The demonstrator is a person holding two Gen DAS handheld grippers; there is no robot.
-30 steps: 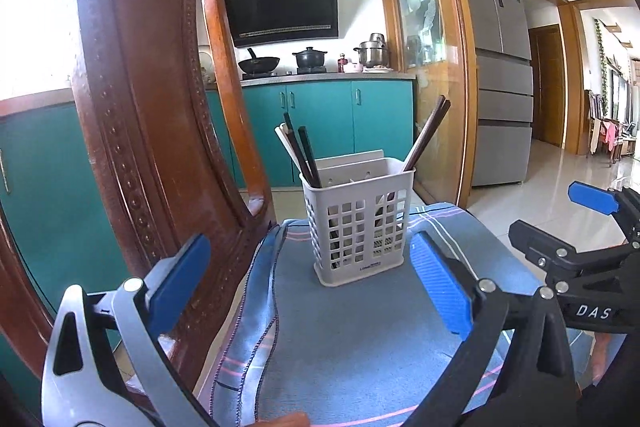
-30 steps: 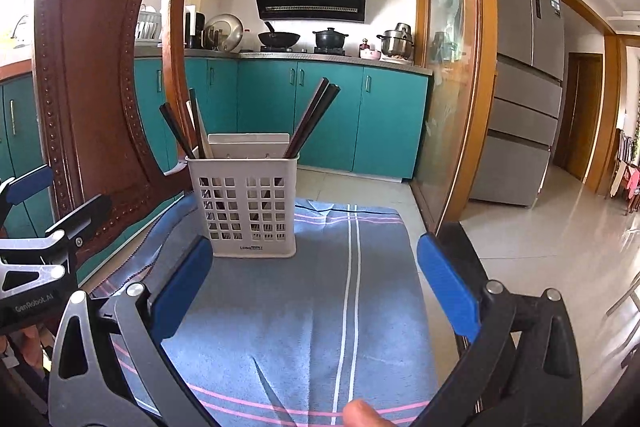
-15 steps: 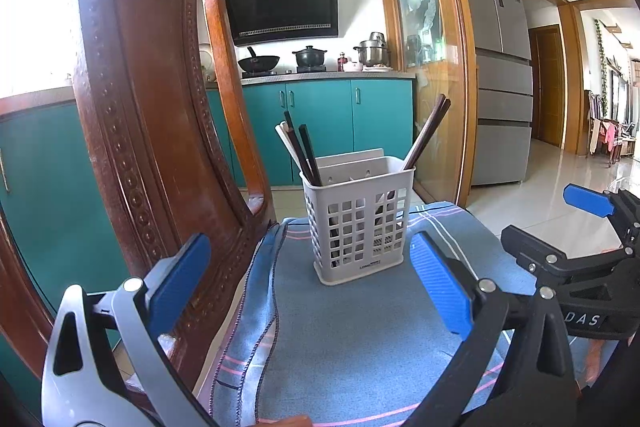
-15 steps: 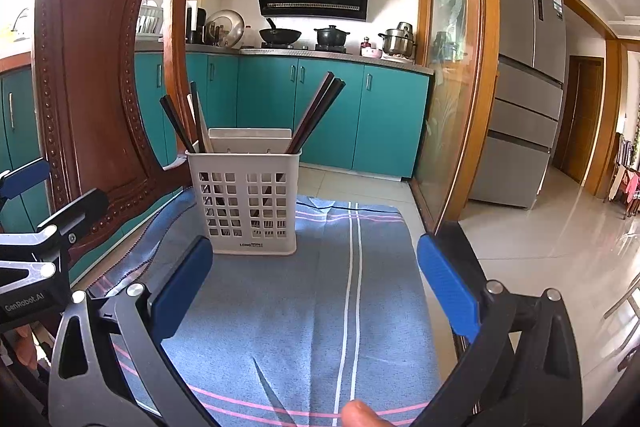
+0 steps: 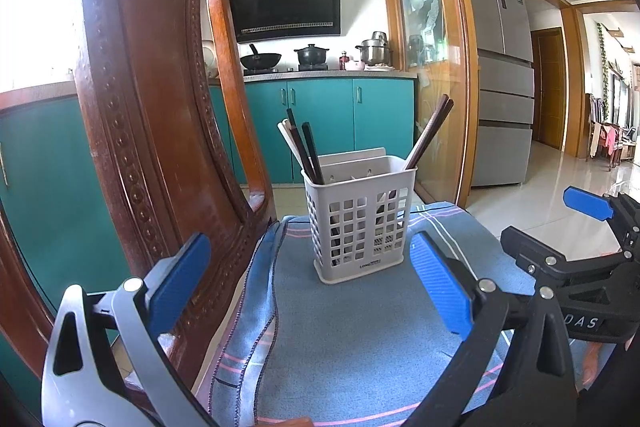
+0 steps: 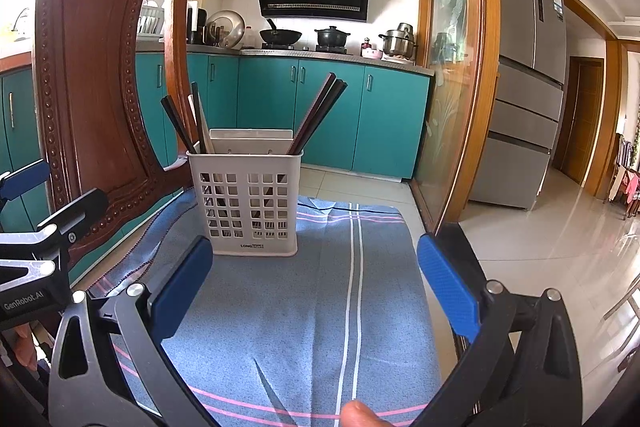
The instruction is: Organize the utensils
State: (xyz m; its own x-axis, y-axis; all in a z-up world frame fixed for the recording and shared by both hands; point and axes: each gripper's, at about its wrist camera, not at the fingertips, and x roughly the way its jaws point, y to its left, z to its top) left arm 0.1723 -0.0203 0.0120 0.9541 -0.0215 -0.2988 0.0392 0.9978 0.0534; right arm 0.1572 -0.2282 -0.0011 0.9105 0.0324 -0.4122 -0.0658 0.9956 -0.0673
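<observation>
A white slotted utensil holder (image 5: pixel 362 217) stands on a blue striped cloth (image 5: pixel 360 339); it also shows in the right wrist view (image 6: pixel 248 203). Dark chopsticks lean out of its left side (image 5: pixel 306 151) and its right side (image 5: pixel 430 131), seen too in the right wrist view on the left (image 6: pixel 184 125) and right (image 6: pixel 318 113). My left gripper (image 5: pixel 308 287) is open and empty, short of the holder. My right gripper (image 6: pixel 314 287) is open and empty, also short of it, to its right.
A carved wooden chair back (image 5: pixel 140 131) rises at the left edge of the cloth (image 6: pixel 340 307). Teal kitchen cabinets (image 6: pixel 312 115), a glass door (image 6: pixel 452 99) and a grey fridge (image 6: pixel 528 99) stand behind. The cloth ends at the right, with tiled floor (image 6: pixel 560 235) beyond.
Both grippers have drifted slightly; the right gripper has edged a little higher in the left wrist view. The holder and chopsticks have not moved.
</observation>
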